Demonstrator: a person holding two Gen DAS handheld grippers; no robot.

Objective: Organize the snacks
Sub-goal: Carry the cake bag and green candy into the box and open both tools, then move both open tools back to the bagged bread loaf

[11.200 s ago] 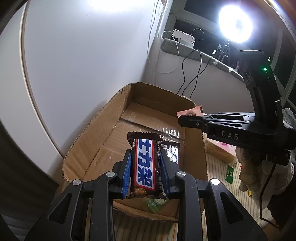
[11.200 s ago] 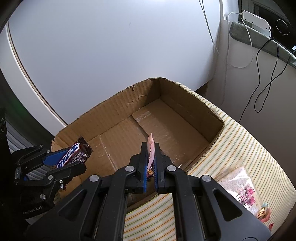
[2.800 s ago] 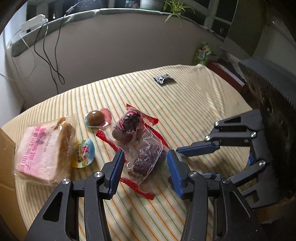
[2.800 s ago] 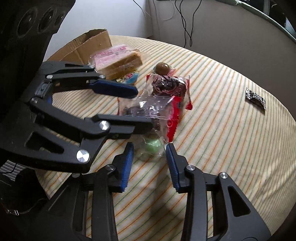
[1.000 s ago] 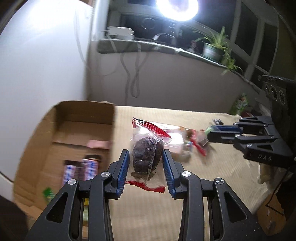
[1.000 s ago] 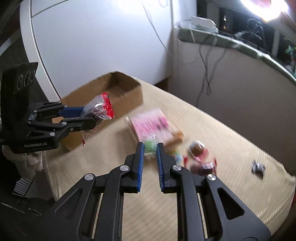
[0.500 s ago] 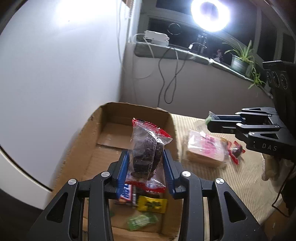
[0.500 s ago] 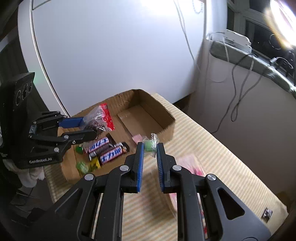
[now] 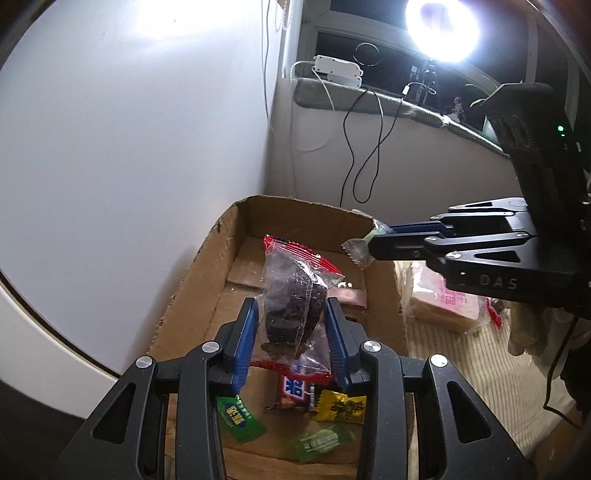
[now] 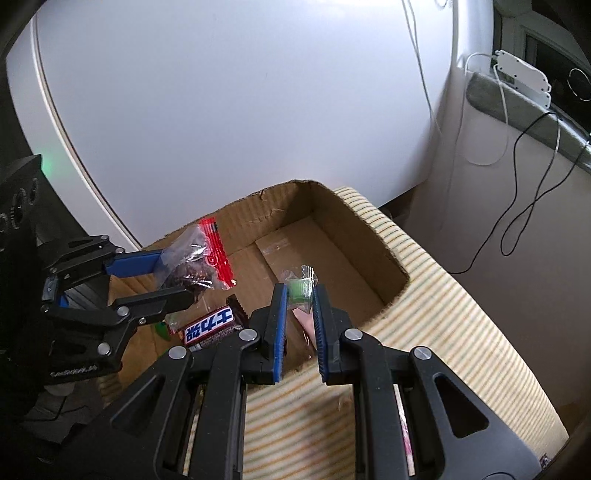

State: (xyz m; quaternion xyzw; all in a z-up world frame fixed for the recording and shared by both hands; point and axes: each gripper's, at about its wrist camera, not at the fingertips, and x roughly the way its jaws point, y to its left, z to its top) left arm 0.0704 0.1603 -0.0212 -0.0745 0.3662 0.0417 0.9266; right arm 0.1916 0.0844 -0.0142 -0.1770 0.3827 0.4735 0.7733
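My left gripper [image 9: 291, 332] is shut on a clear red-edged bag of dark chocolate pieces [image 9: 291, 295] and holds it above the open cardboard box [image 9: 207, 266]; it also shows in the right wrist view [image 10: 195, 266]. My right gripper [image 10: 299, 306] is shut on a small green wrapped candy [image 10: 297, 286] over the box's near wall [image 10: 369, 229]; its tip with the candy [image 9: 356, 249] shows in the left wrist view. In the box lie a Snickers bar [image 10: 212, 326], a yellow packet [image 9: 341, 406], green packets [image 9: 240, 419] and a pink packet [image 9: 349, 295].
The box sits on a striped cloth [image 10: 436, 332] against a white wall [image 10: 221, 110]. A pink-labelled bread pack [image 9: 447, 302] lies on the cloth right of the box. Cables [image 9: 365, 155] hang from a sill with a bright lamp [image 9: 441, 29].
Both grippers carried their snacks from the cloth to the box. In the last half second both moved closer over it; the right gripper's candy now sits over the box's near wall.
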